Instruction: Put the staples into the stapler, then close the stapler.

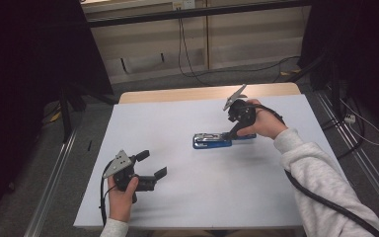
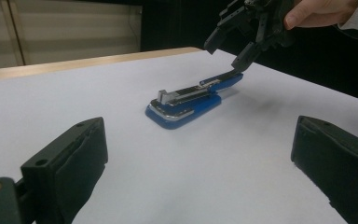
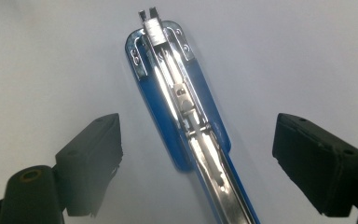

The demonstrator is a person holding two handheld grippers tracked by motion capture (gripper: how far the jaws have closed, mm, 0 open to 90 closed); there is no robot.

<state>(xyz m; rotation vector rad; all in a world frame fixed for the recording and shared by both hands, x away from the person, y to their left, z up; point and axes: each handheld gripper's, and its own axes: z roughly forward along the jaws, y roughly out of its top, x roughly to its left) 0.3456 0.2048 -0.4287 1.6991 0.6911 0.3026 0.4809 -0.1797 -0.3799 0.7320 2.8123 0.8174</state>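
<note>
Nearest to the person, at the front left of the white table [image 1: 187, 197]: left gripper [image 1: 150, 165], held in the left hand [image 1: 122, 192], jaws spread wide and holding nothing, aimed across the table toward the stapler. Seen along these jaws in the left gripper view, bare table surface between the two black pads [image 2: 77, 163], well apart from the blue stapler [image 2: 186, 105].

Farther on, about the middle of the table: blue stapler [image 1: 216, 140], lying flat, opened out (metal staple channel [image 3: 179, 93] exposed on top), long axis running left to right in the high view, its right end under the right gripper.

Just above that right end: right gripper [image 1: 237, 129], in the right hand [image 1: 264, 123], pointing down at the stapler. Clearly the nearer of the two. Jaws standing wide, one pad [image 3: 317, 158] on each side of the blue body, pressing on nothing; whether a fingertip grazes the raised arm, impossible to tell from the left gripper view.

Probably next: closing across the narrow width, not along the length.
</note>
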